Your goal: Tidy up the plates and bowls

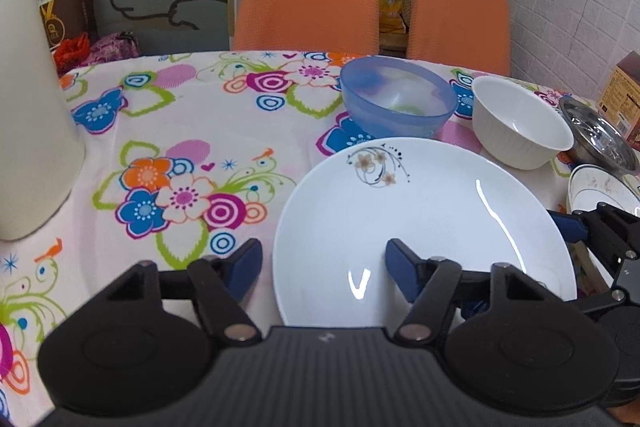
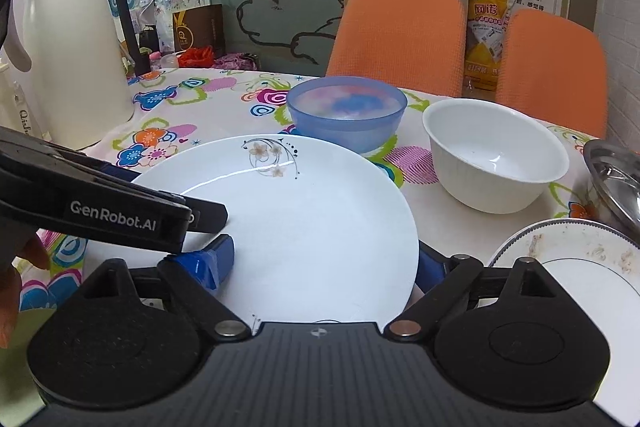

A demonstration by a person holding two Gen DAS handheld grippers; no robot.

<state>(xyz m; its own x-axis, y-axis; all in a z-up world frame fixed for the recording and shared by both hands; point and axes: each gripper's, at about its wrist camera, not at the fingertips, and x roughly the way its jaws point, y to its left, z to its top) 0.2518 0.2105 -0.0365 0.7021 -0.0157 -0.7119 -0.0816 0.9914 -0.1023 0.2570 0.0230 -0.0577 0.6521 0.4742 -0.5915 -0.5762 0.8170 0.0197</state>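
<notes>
On the desk (image 2: 224,107) the plate (image 2: 304,227) lies nearest, with 2 bowls behind it: one bowl (image 2: 346,115) just past its far rim, the other bowl (image 2: 494,155) to the right. A soiled plate (image 2: 580,267) sits right of the plate, a metal lid (image 2: 616,179) behind it. A flask (image 2: 76,51) stands far left, 2 chairs (image 2: 400,27) behind the desk.

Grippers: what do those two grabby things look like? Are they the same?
They look alike. The left gripper and right gripper each have a black ribbed plastic body, two round black discs, black hinged link arms with silver rivets, and blue padded fingers. The right one's blue finger has wrinkled blue tape. White lettering on the left gripper's side reads "GenRobot.AI".
</notes>
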